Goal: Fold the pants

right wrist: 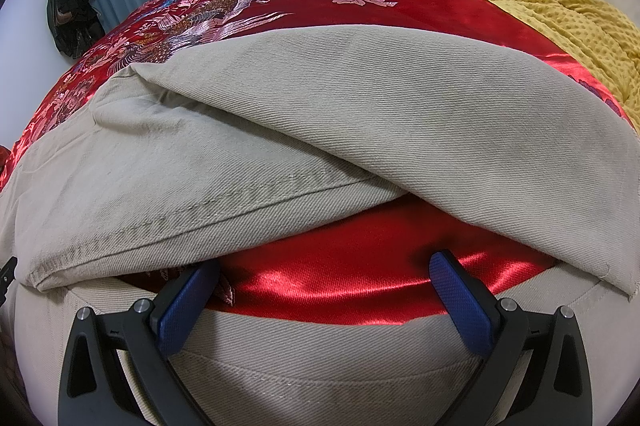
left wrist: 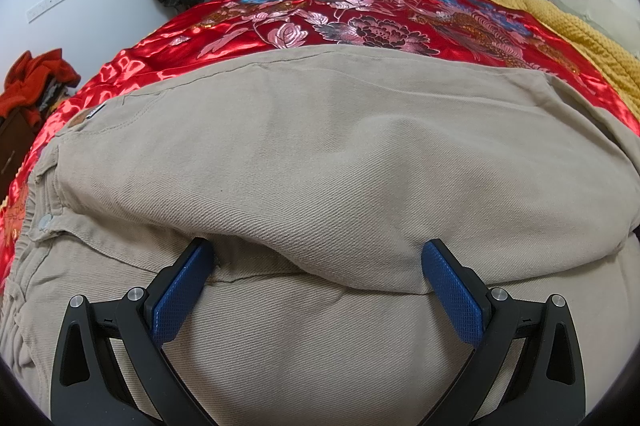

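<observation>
Pants: the beige twill pants (left wrist: 304, 154) lie across the red satin bedspread (left wrist: 344, 14), filling the space ahead of both pairs of fingers.
Left gripper (left wrist: 318, 258): fingers spread wide, tips at a raised fold edge, pinching nothing.
Right gripper (right wrist: 324, 276): fingers spread apart over bare satin, with a stitched hem (right wrist: 168, 222) just ahead of the left finger.
Handling: looks like thick, soft cotton, floppy rather than stiff; the satin underneath probably lets it slide.
Where to grip: I'd take the doubled hem or the fold edge, where the layers bunch.
Containers: none that I can see here.
</observation>
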`<action>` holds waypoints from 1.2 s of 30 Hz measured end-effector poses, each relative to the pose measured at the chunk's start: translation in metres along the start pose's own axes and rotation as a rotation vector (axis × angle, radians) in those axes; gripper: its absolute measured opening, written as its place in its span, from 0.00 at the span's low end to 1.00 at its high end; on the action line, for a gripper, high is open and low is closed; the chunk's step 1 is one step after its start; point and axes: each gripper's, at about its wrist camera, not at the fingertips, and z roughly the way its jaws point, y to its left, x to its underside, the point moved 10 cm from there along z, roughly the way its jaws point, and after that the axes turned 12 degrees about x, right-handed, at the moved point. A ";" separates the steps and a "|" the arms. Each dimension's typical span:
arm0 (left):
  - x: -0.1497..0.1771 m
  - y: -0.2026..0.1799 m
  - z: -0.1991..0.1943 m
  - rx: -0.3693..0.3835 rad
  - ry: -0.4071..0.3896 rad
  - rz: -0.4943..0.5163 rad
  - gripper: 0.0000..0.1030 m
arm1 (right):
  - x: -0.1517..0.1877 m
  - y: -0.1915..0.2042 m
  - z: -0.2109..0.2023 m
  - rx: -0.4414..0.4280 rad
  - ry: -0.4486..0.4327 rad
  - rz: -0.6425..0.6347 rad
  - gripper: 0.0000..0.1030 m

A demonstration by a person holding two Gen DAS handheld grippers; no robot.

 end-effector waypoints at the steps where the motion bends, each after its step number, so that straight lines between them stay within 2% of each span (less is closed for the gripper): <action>1: 0.000 0.000 0.000 0.000 0.000 0.000 1.00 | 0.001 0.000 0.000 0.000 0.000 0.000 1.00; 7: 0.000 0.000 0.000 0.000 0.010 -0.001 1.00 | 0.000 0.000 0.000 0.000 0.000 0.000 1.00; 12: 0.001 -0.005 -0.012 0.058 0.131 -0.036 1.00 | 0.002 -0.001 -0.001 0.001 -0.001 -0.002 1.00; 13: 0.002 -0.011 -0.019 0.092 0.120 -0.029 1.00 | 0.002 -0.001 -0.001 0.002 -0.001 -0.002 1.00; 15: 0.004 -0.022 -0.030 0.112 0.075 0.019 1.00 | 0.002 -0.001 -0.001 0.002 -0.001 -0.002 1.00; 17: 0.010 -0.029 -0.027 0.085 0.072 0.084 1.00 | 0.002 -0.001 -0.001 0.002 -0.001 -0.002 1.00; 19: 0.023 -0.032 -0.012 0.049 0.124 0.141 1.00 | 0.001 -0.001 -0.001 0.003 -0.001 -0.002 1.00; 22: 0.027 -0.032 -0.008 0.059 0.093 0.142 1.00 | 0.005 -0.003 -0.002 0.006 -0.002 0.000 1.00; 26: 0.026 -0.031 -0.008 0.062 0.092 0.139 1.00 | 0.008 -0.004 -0.002 -0.005 0.012 -0.011 1.00; 29: 0.027 -0.032 -0.008 0.063 0.082 0.141 1.00 | 0.007 -0.004 -0.009 -0.074 0.075 -0.037 1.00; 31: 0.026 -0.031 -0.008 0.068 0.076 0.139 1.00 | 0.004 -0.010 -0.025 -0.192 0.080 0.042 1.00; 33: 0.026 -0.030 -0.009 0.072 0.095 0.136 1.00 | 0.006 -0.026 -0.046 -0.287 0.079 0.092 0.99; 36: 0.024 -0.030 -0.016 0.096 0.142 0.131 1.00 | 0.013 -0.063 -0.070 -0.337 0.081 0.118 0.99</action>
